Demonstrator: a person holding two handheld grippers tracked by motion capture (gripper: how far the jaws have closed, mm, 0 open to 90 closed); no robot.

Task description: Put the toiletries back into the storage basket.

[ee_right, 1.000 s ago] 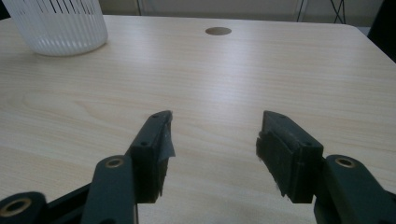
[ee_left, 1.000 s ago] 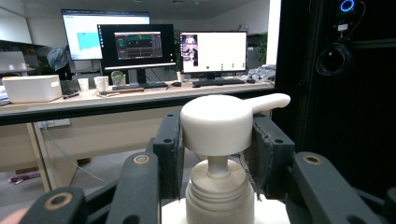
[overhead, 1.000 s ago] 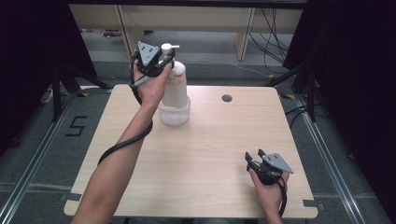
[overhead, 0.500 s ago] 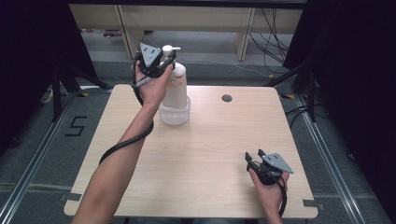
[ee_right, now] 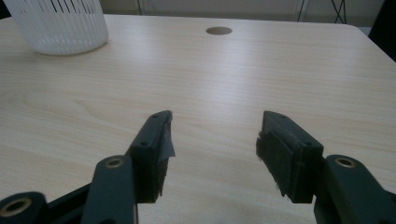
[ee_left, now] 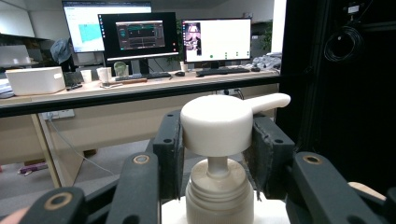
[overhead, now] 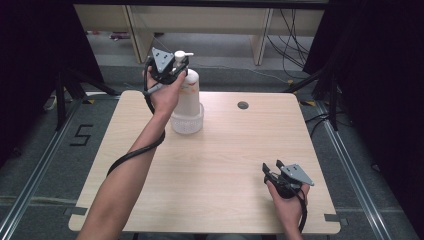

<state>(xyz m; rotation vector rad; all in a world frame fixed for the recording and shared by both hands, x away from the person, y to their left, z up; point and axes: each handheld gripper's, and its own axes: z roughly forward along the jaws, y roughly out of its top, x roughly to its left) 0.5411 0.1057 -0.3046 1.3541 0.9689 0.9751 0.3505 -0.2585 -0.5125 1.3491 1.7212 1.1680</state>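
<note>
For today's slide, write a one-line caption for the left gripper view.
Left gripper closed on the white pump head of a bottle, office monitors behind.

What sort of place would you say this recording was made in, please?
Probably an office-like lab: computer monitors on a desk behind, black curtains around a wooden table, and loose cables on the floor.

This is an office-like lab set up for recording. The light wooden desk (overhead: 210,165) stands in a bay hung with black curtains (overhead: 380,75), on grey floor with metal rails (overhead: 30,185) and a taped numeral (overhead: 81,135). Beyond it, a long workbench (ee_left: 140,86) carries lit monitors (ee_left: 140,37), a keyboard (ee_left: 224,71), cups (ee_left: 103,74) and a white box (ee_left: 35,80).
</note>
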